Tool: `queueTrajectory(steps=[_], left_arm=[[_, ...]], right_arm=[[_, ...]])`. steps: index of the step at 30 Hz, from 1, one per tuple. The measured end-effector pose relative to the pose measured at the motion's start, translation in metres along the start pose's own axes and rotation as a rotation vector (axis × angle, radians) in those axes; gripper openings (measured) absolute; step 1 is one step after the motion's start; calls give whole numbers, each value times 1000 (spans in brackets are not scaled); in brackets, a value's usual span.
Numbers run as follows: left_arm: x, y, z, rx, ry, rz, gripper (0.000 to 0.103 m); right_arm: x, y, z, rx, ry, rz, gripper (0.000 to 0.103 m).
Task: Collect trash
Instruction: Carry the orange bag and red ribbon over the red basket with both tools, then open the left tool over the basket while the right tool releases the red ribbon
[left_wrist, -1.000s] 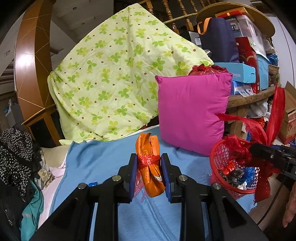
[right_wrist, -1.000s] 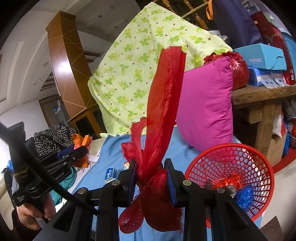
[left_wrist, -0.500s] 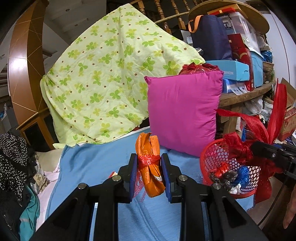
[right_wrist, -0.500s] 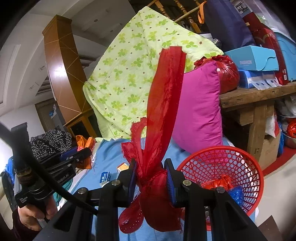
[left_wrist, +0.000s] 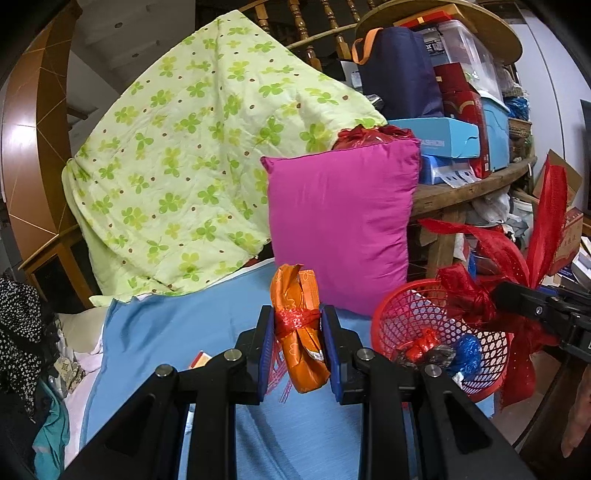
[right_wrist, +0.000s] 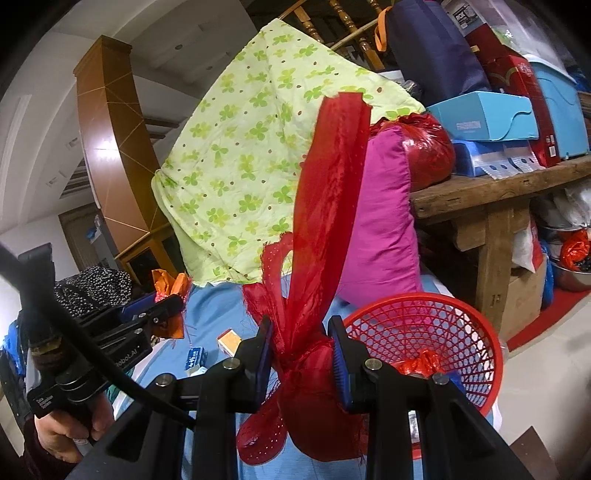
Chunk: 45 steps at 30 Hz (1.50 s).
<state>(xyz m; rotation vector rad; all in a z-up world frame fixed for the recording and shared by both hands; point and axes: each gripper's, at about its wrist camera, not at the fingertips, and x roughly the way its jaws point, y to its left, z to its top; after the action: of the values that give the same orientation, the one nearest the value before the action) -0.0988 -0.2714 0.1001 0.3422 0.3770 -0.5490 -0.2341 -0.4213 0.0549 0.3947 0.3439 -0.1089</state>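
My left gripper (left_wrist: 297, 343) is shut on an orange wrapper bundle (left_wrist: 301, 354) tied round with red mesh, held above the blue bed sheet (left_wrist: 159, 332). To its right stands a red mesh basket (left_wrist: 424, 317) with red, blue and dark scraps inside. My right gripper (right_wrist: 302, 350) is shut on a red ribbon bundle (right_wrist: 317, 417), whose long tail (right_wrist: 332, 184) stands upright; the same bundle (left_wrist: 517, 332) hangs beside the basket in the left wrist view. The basket (right_wrist: 436, 325) sits just right of the right gripper. The left gripper (right_wrist: 159, 314) shows at the left, held by a hand (right_wrist: 66, 435).
A magenta pillow (left_wrist: 340, 221) leans behind the basket, against a green clover quilt (left_wrist: 199, 155). A wooden table (right_wrist: 498, 188) piled with boxes stands to the right. Small boxes (right_wrist: 195, 358) lie on the sheet. Dark clothes (left_wrist: 18, 332) are heaped at the left.
Both grippers have shifted sideways with their bundles, so the basket, pillow and quilt slid left in both views and more of the basket's inside shows. Both grips are unchanged.
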Motion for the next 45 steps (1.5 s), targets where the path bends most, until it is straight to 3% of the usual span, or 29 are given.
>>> queueTrajectory(steps=[29,38,42,45], left_arm=[[15,-64,13,99,-10,-110,27],[29,-75,9,63,-3,-299,27],[44,-77,3,19,37,-418,27],[58,-80,-3,-10,70,-463,27]], right_arm=[[-21,-50,-1,87,-42,-95,31],[-25,-69,-2,105,-51,-157,31],[-23,-79,-4,117,-47,-188,31],[-19,-86,-6,129,-39,-211,31]])
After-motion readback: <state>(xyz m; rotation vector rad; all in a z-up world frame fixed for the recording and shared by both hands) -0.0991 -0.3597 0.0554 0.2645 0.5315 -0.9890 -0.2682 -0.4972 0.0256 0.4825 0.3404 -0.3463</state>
